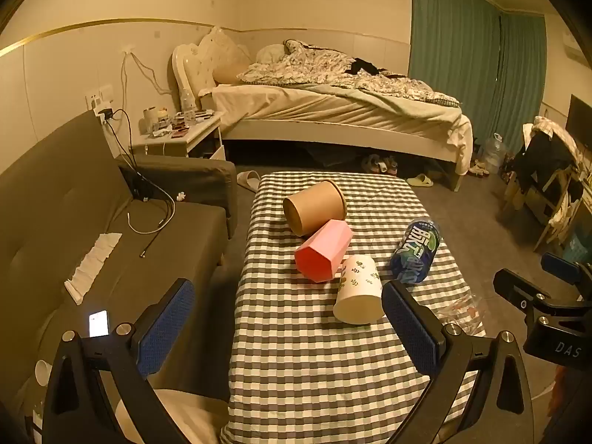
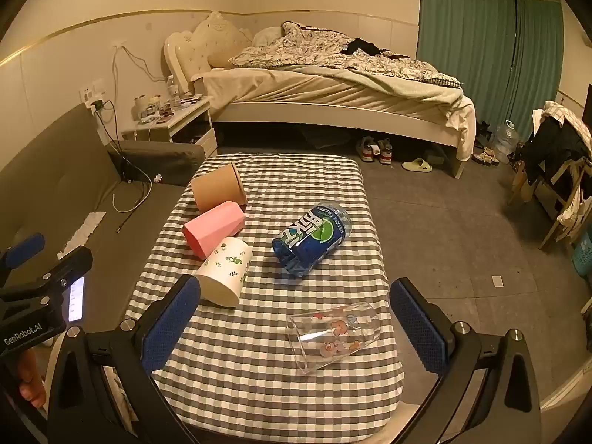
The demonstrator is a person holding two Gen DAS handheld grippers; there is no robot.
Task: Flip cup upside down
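Left wrist view first: we are holding the left gripper (image 1: 288, 327) with its blue ribbed pads spread wide, gripping nothing, over a table (image 1: 296, 370) covered in grey-and-white checked cloth. "DAS" is printed on the black body of the right gripper (image 1: 555, 347) at the far right.

Going left to right on the cloth, we are looking at a brown paper tub (image 1: 314, 205) lying on its side, touching a pink faceted cup (image 1: 322, 249), which touches a white cup with green leaf prints (image 1: 358, 292), base toward us. Just beside it a cut-off blue bottle (image 1: 416, 251) with white Chinese characters is lying.

Right wrist view: "GenRobot.AI" is showing on the left gripper's body. We are keeping the right gripper (image 2: 294, 325) wide apart and empty, framing a clear glass cup with cartoon bears (image 2: 333, 333) lying on its side, nothing visible inside.
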